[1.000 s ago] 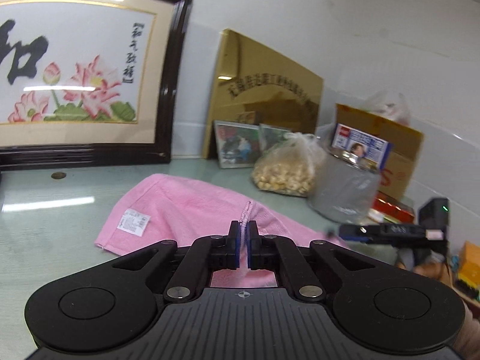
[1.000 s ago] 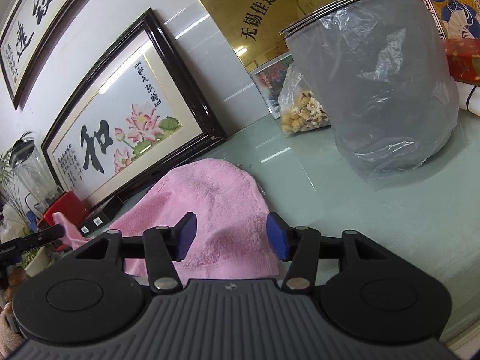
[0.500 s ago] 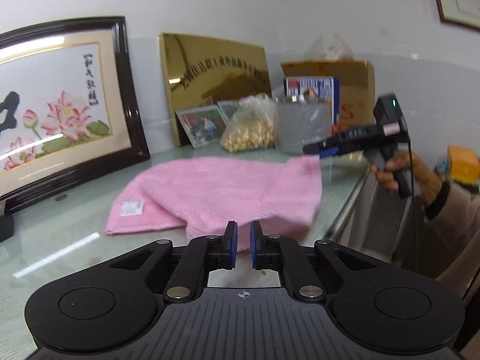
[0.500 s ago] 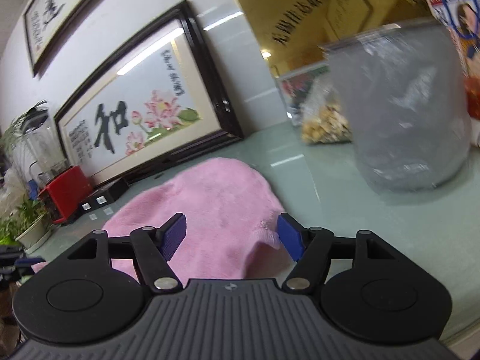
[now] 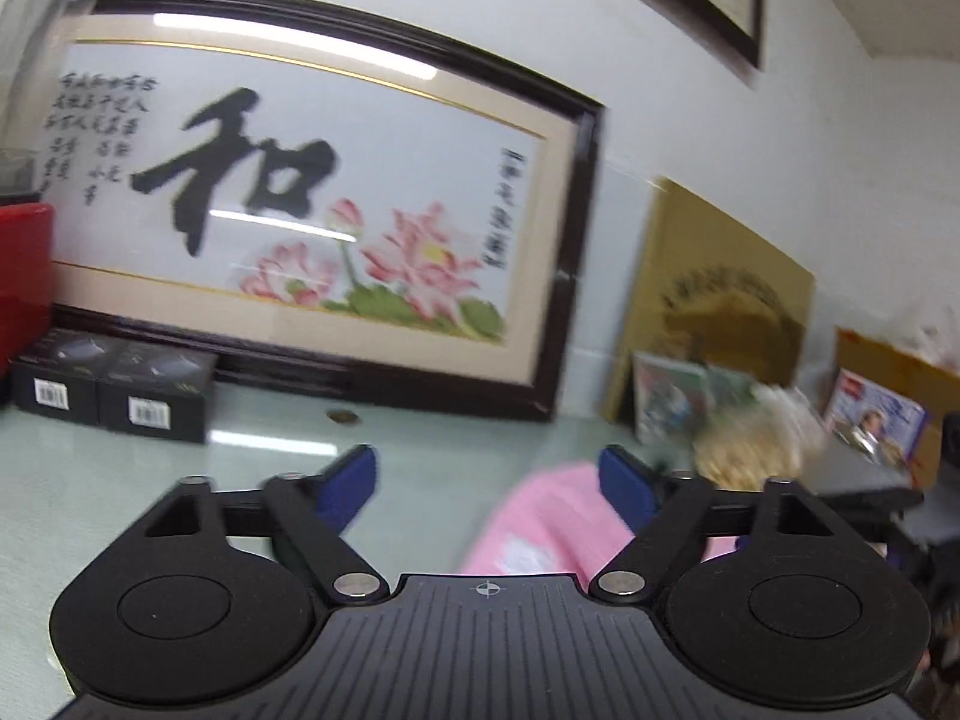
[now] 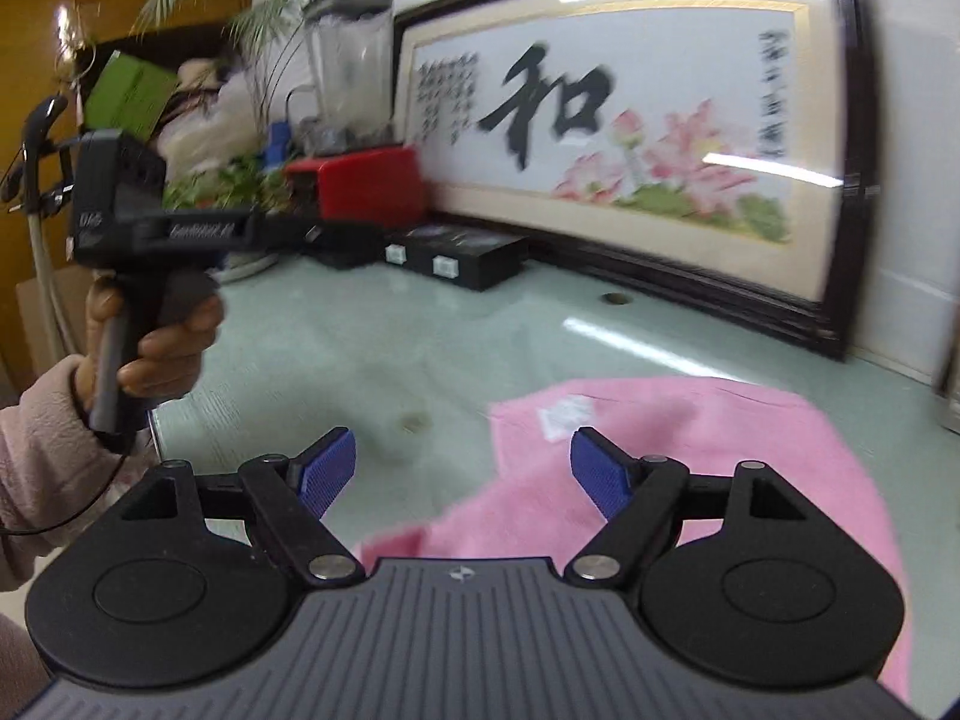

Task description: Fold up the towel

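Both my grippers have pulled back off the pink terry towel [image 6: 690, 450], jaws just opening; left gripper [image 5: 486, 483] and right gripper [image 6: 462, 471] are gaping wide, gripping nothing. Fluffy and folded, it is lying on the glossy glass table [image 6: 372, 336], white label up, near the dark-framed lotus picture [image 6: 630, 120] reading 和.
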`<action>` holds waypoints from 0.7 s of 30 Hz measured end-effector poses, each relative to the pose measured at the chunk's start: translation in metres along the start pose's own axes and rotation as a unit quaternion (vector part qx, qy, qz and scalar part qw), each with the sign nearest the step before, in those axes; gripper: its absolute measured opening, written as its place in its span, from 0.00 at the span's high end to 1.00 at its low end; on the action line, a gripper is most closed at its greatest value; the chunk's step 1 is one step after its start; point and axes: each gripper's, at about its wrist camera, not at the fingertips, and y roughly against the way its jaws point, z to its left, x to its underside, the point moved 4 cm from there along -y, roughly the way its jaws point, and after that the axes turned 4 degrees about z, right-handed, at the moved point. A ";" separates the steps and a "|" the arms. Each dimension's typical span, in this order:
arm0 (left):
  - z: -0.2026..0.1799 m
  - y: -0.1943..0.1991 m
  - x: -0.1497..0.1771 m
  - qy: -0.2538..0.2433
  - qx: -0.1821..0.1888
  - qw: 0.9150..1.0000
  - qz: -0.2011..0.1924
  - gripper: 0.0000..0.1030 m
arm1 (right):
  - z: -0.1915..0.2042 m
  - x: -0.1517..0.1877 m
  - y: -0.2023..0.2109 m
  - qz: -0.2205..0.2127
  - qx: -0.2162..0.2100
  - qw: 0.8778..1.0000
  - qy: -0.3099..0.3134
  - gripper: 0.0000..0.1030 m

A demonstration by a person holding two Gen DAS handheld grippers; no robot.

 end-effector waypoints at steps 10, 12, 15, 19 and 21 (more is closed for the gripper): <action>0.079 -0.033 -0.006 0.083 -0.051 0.995 0.015 0.21 | -0.038 -0.020 -0.099 0.161 0.018 0.985 -0.062 0.38; 0.087 -0.029 -0.009 0.094 -0.056 0.994 0.006 0.19 | -0.034 -0.016 -0.104 0.173 0.051 0.983 -0.034 0.43; 0.094 -0.023 -0.011 0.098 -0.069 0.993 -0.004 0.16 | -0.030 -0.016 -0.104 0.178 0.088 0.980 -0.027 0.64; 0.101 -0.020 -0.013 0.123 -0.066 0.990 -0.006 0.11 | -0.047 -0.023 -0.107 0.170 0.123 0.976 -0.066 0.90; 0.103 -0.019 -0.013 0.135 -0.070 0.988 -0.006 0.10 | -0.054 -0.030 -0.114 0.162 0.130 0.975 -0.085 0.90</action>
